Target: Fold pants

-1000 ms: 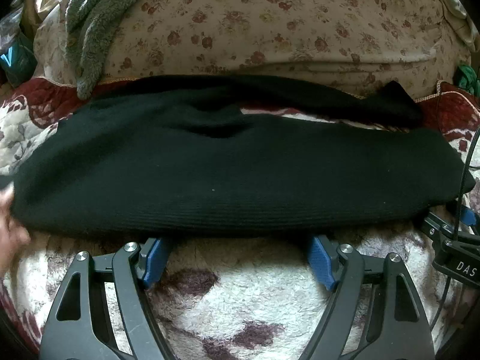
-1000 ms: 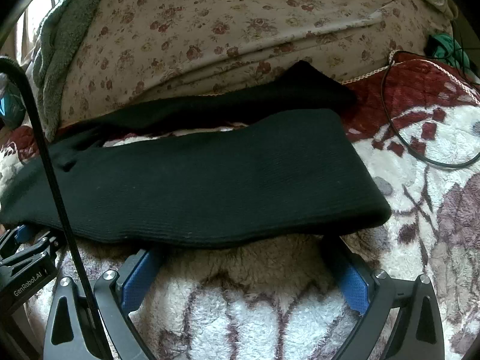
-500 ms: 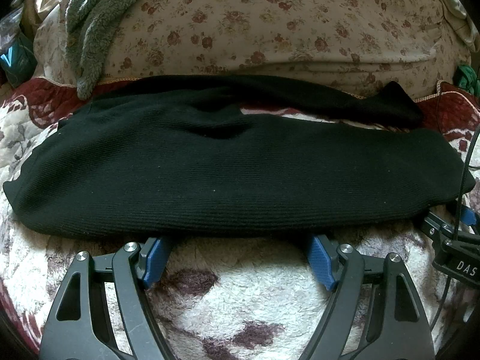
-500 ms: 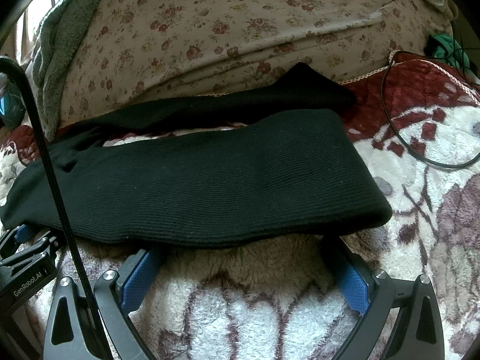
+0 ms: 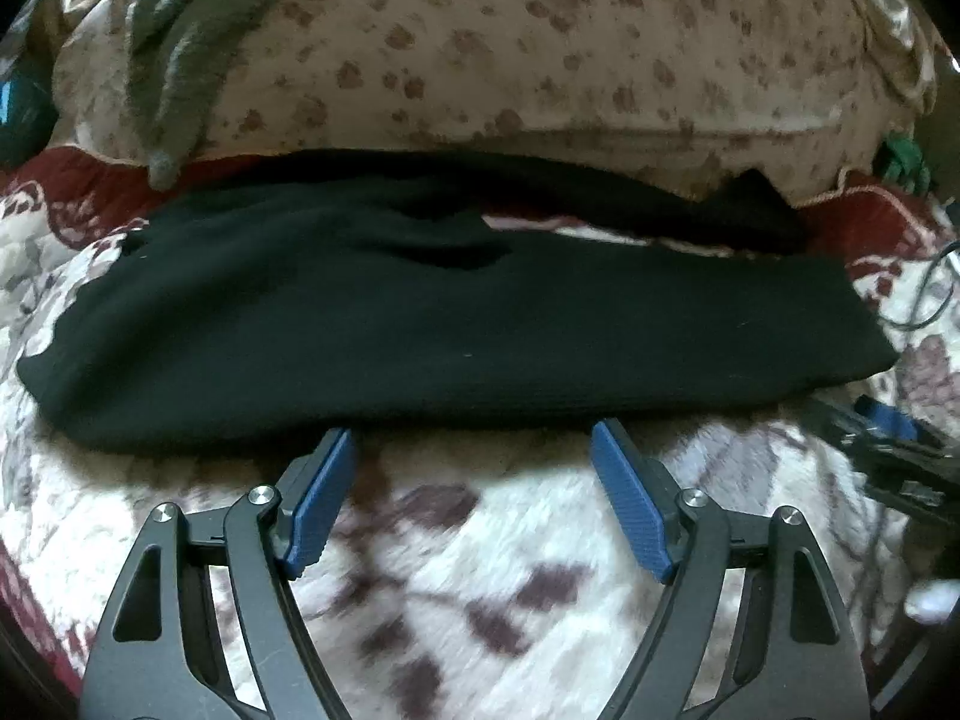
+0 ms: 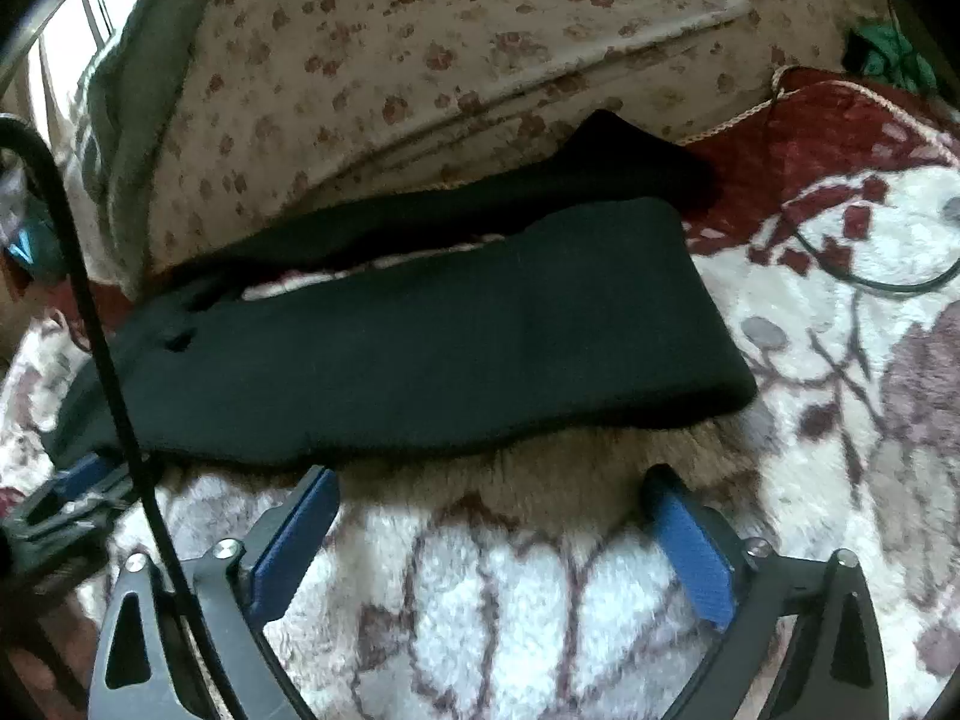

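— Black ribbed pants (image 5: 456,330), where do they lie?
— Across my fleece blanket (image 5: 480,570), folded lengthwise into a long band, with one leg end (image 6: 636,162) poking out behind against the flowered bedding (image 5: 540,48).
— Your left hand-held gripper (image 5: 474,450)?
— Spread wide and released, blue pads (image 5: 630,516) just short of the near hem, nothing between them.
— The right hand-held gripper (image 6: 489,483)?
— Wide too, though its jaws are closing; only blanket lies between them. Its left pad (image 6: 294,546) may brush the hem; the blur won't let me say.
— Anything else?
— A grey towel (image 5: 180,60) draped over the bedding.
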### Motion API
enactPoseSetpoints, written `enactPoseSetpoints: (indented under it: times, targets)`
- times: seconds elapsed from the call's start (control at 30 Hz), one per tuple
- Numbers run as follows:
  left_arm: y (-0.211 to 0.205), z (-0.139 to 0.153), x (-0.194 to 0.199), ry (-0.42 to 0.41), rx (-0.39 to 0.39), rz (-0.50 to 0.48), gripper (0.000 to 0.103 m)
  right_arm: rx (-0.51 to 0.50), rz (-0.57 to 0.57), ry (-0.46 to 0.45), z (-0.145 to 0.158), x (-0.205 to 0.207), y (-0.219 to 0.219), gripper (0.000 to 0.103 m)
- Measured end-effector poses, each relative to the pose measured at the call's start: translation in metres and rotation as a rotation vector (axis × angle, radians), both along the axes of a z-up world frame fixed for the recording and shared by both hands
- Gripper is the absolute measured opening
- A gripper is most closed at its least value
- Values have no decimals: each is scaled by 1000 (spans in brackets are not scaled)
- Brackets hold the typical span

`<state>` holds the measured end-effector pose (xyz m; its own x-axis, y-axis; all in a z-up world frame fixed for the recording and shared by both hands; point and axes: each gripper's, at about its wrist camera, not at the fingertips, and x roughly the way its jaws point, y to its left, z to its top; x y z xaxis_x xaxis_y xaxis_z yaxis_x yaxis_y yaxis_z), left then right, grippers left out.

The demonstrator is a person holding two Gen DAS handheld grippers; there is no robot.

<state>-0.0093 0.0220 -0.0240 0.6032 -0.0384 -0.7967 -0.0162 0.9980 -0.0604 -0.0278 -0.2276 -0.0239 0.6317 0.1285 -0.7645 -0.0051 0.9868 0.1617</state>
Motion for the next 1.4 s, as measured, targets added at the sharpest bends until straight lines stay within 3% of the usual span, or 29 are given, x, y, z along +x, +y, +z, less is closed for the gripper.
enactPoseSetpoints:
  times: [0.07,0.13,0.27,0.5,0.8,1.4]
  targets:
    - [6,8,-8,-23,10,6,80,-67,-9,29,2,-3,8,82]
    - [11,16,-13,-44,19,15,80,-28,-5,29,7,-10,11,79]
    - [24,30,-25,-80,23,30,80,72,-33,0,16,-23,13,79]
    - [41,44,-46,-135,38,65,80,122,12,-25,30,-39,23,79]
    - [46,50,-58,-148,27,74,80,11,65,-52,45,-55,40,79]
    - [68,48,-59,-134,22,122,80,43,92,-18,45,-56,48,78]
